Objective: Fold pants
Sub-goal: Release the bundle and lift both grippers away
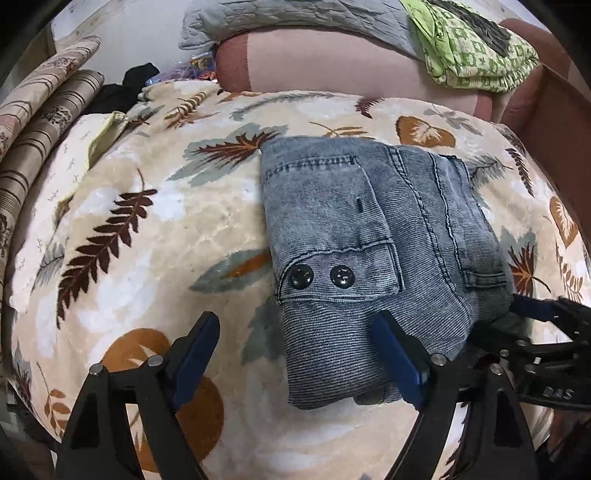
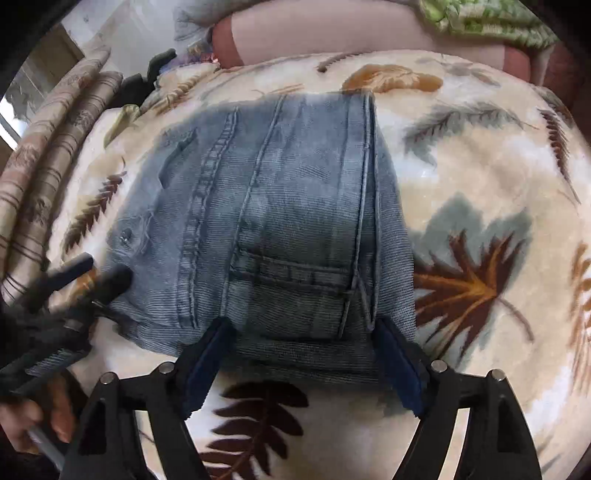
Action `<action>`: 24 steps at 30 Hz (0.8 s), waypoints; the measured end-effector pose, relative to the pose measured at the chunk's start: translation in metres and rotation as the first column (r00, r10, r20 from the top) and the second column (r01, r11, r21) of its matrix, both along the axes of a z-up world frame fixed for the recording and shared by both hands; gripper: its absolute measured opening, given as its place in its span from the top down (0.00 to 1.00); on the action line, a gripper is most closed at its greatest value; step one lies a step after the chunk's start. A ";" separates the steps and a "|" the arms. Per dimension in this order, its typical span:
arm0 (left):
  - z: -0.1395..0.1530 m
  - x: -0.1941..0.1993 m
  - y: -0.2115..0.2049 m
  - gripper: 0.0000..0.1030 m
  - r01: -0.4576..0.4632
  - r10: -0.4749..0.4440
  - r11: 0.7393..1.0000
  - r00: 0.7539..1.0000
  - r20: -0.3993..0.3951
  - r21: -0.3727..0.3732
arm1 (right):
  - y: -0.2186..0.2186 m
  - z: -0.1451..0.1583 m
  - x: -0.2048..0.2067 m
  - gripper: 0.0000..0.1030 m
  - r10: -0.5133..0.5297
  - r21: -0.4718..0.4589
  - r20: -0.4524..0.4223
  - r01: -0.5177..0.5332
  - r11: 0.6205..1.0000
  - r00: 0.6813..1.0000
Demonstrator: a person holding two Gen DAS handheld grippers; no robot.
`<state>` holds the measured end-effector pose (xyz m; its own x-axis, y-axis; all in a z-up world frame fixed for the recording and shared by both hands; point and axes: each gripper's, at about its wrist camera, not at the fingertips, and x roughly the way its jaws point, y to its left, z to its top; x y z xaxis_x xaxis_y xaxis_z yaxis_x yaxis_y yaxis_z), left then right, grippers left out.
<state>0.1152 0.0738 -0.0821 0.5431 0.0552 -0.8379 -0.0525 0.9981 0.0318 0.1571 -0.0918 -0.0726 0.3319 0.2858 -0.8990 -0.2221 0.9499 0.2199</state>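
The blue-grey denim pants (image 1: 351, 229) lie folded into a compact rectangle on a cream blanket (image 1: 147, 240) printed with leaves. Two dark snap buttons show on the top layer. My left gripper (image 1: 295, 321) is open at the bundle's near left corner, its right finger over the fabric edge and its left finger over bare blanket. In the right wrist view the pants (image 2: 280, 221) fill the centre, and my right gripper (image 2: 303, 326) stands open, its fingers astride the near edge of the bundle without pinching it. The left gripper (image 2: 85, 273) also shows there, at the left, with a hand (image 2: 37, 417) below it.
Striped and floral folded fabrics (image 1: 44, 122) lie along the left edge. A pink cushion (image 1: 332, 62) runs across the back, with a grey quilt (image 1: 277, 18) and a green patterned cloth (image 1: 476, 51) on it. A black garment (image 1: 122, 88) sits at the back left.
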 end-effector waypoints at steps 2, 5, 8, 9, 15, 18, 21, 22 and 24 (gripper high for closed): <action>0.002 -0.002 0.000 0.17 -0.002 0.002 1.000 1.000 -0.003 -0.008 | 0.000 0.010 -0.006 0.19 -0.006 0.030 0.000 0.006 1.000 1.000; 0.007 -0.006 0.001 0.17 -0.015 0.015 1.000 1.000 0.000 -0.024 | -0.015 0.025 -0.018 0.19 -0.039 0.062 0.027 0.037 0.997 0.999; 0.016 -0.014 -0.001 0.17 -0.013 0.014 0.999 1.000 0.019 -0.039 | -0.029 0.036 -0.041 0.19 -0.056 0.075 0.046 0.053 0.996 0.997; 0.019 -0.017 -0.002 0.17 -0.015 0.016 0.999 1.000 0.027 -0.045 | -0.033 0.038 -0.048 0.19 -0.056 0.071 0.048 0.052 0.996 0.997; 0.039 -0.040 -0.016 0.17 -0.011 0.015 0.998 0.997 0.070 -0.060 | -0.035 0.037 -0.067 0.19 -0.051 0.022 0.066 0.049 0.999 0.997; 0.047 -0.049 -0.022 0.17 -0.014 0.020 0.998 0.996 0.089 -0.068 | -0.038 0.040 -0.072 0.10 -0.043 -0.038 0.086 0.046 0.998 0.995; 0.052 -0.053 -0.027 0.16 0.015 -0.006 0.995 0.996 0.094 -0.098 | -0.036 0.049 -0.074 0.00 -0.024 -0.065 0.117 0.032 0.997 0.993; 0.053 -0.053 -0.029 0.15 0.019 -0.010 0.995 0.996 0.093 -0.099 | -0.037 0.054 -0.076 0.00 -0.020 -0.065 0.128 0.028 0.997 0.992; 0.055 -0.052 -0.033 0.07 0.015 -0.007 0.996 0.996 0.093 -0.084 | -0.038 0.062 -0.076 0.00 -0.017 -0.061 0.145 0.026 0.998 0.989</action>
<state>0.0631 0.0411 -0.0268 0.6188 -0.0207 -0.7852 -0.0398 0.9975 -0.0576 0.0814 -0.1302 -0.0106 0.4651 0.2215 -0.8571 -0.2265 0.9657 0.1267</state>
